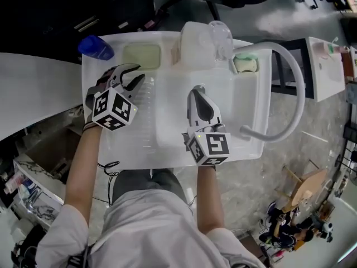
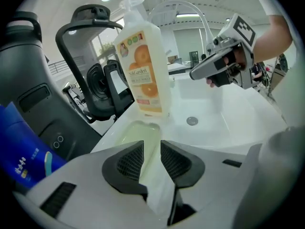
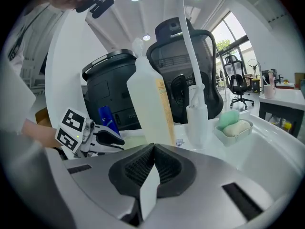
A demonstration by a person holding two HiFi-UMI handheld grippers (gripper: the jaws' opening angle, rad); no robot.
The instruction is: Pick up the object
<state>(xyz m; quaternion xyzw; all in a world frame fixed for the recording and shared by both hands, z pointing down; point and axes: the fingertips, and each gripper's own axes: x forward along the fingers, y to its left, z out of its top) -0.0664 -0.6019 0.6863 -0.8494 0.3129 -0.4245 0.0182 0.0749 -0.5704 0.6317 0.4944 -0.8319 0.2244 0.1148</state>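
Note:
A pale yellow-green pad (image 1: 142, 56) lies on the sink's back-left ledge; in the left gripper view the pad (image 2: 138, 132) sits just beyond my jaws. My left gripper (image 1: 134, 76) (image 2: 151, 149) is open and empty, a short way in front of the pad. A tall white pump bottle (image 1: 198, 43) (image 2: 145, 70) (image 3: 150, 109) with an orange label stands upright behind the basin. My right gripper (image 1: 196, 89) (image 3: 153, 151) is shut on nothing and hovers over the basin, pointing at the bottle.
The white sink (image 1: 167, 161) has a drain (image 2: 192, 121) in its basin. A blue bottle (image 1: 96, 48) stands at the far left. A soap dish (image 1: 245, 64) (image 3: 233, 123) holds green and cream bars. A curved faucet (image 1: 290, 94) arches over the right side.

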